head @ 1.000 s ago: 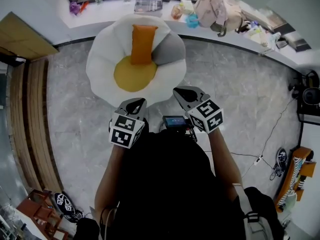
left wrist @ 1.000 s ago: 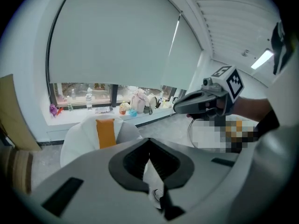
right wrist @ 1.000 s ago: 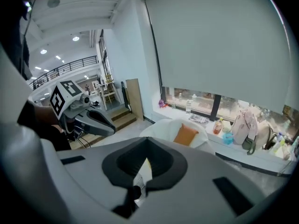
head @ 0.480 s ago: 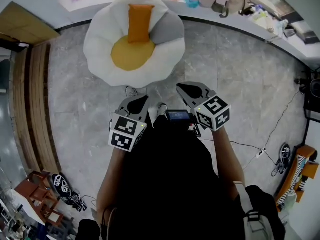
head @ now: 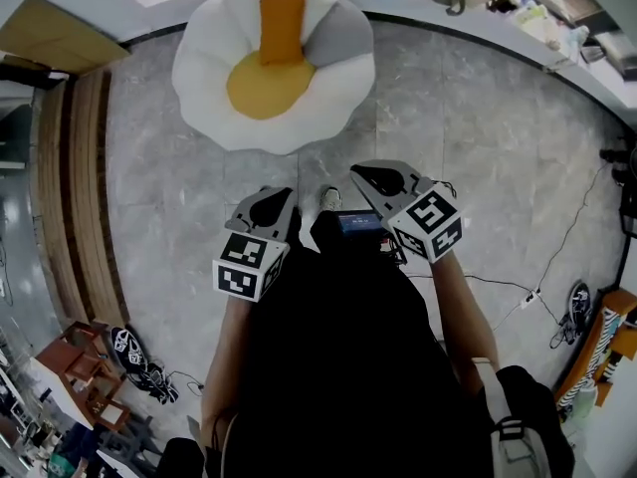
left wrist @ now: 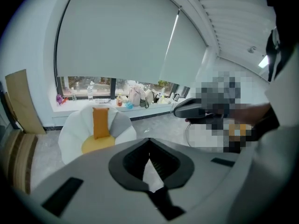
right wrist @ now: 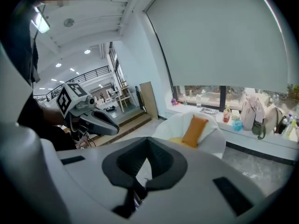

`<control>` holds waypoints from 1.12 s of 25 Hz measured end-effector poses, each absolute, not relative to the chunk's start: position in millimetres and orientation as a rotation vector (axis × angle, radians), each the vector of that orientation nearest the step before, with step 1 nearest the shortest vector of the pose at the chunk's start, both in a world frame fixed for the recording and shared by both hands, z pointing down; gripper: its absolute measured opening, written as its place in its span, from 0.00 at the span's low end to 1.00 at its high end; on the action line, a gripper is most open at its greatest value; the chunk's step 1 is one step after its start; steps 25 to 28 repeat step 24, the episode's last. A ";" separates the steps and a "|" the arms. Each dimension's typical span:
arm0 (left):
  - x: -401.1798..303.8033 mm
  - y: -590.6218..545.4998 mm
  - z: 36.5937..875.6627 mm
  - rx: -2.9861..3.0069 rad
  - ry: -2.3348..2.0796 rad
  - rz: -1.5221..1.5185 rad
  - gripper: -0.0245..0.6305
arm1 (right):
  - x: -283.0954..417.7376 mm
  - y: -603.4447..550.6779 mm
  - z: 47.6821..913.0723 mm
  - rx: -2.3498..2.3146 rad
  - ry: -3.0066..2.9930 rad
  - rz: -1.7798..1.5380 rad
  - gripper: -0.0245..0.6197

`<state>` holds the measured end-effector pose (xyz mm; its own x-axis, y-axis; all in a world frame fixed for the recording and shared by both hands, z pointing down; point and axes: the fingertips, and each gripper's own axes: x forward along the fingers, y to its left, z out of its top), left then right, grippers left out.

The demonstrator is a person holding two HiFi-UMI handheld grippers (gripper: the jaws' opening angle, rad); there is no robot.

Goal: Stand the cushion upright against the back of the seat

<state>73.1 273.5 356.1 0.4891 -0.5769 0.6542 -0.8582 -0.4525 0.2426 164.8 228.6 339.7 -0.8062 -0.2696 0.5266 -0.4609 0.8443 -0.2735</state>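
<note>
An orange cushion [head: 282, 26] stands upright against the back of the white petal-shaped seat [head: 299, 122], above its yellow centre pad [head: 264, 86]. It also shows in the left gripper view, cushion [left wrist: 100, 122] on seat [left wrist: 72, 132], and in the right gripper view, cushion [right wrist: 194, 130] on seat [right wrist: 212, 146]. My left gripper [head: 277, 196] and right gripper [head: 360, 172] hang close to my body, well short of the seat over the grey floor. Both are shut with nothing between the jaws. The left gripper [left wrist: 149, 140] and right gripper [right wrist: 147, 142] point toward the seat.
A grey cushion [head: 343, 36] fills the seat's right side. Behind the seat runs a window ledge [head: 557, 63] with bags and bottles. Wooden steps [head: 75, 197] and a leaning board [head: 60, 33] lie at the left. A cable [head: 518, 289] trails on the right floor.
Both grippers have drawn back from the seat together with me, so more floor lies between them and it. The cushion has kept its upright place.
</note>
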 end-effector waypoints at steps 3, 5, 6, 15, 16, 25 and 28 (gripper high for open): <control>79.8 272.2 353.1 2.200 -1.159 0.672 0.06 | 173.3 231.2 337.7 0.568 -2.544 0.558 0.06; 86.5 267.9 351.3 2.218 -1.139 0.684 0.06 | 180.2 227.7 336.9 0.595 -2.541 0.571 0.06; 89.1 266.0 350.3 2.227 -1.130 0.688 0.06 | 182.4 225.8 336.3 0.605 -2.541 0.578 0.06; 88.8 265.0 352.5 2.221 -1.106 0.702 0.06 | 176.0 219.4 336.8 0.617 -2.547 0.609 0.06; 87.1 264.6 352.6 2.217 -1.108 0.701 0.06 | 174.7 219.4 337.5 0.613 -2.546 0.610 0.06; 73.6 260.9 351.2 2.200 -1.128 0.699 0.06 | 163.1 214.1 339.3 0.580 -2.546 0.601 0.06; 73.6 260.9 351.2 2.200 -1.128 0.699 0.06 | 163.1 214.1 339.3 0.580 -2.546 0.601 0.06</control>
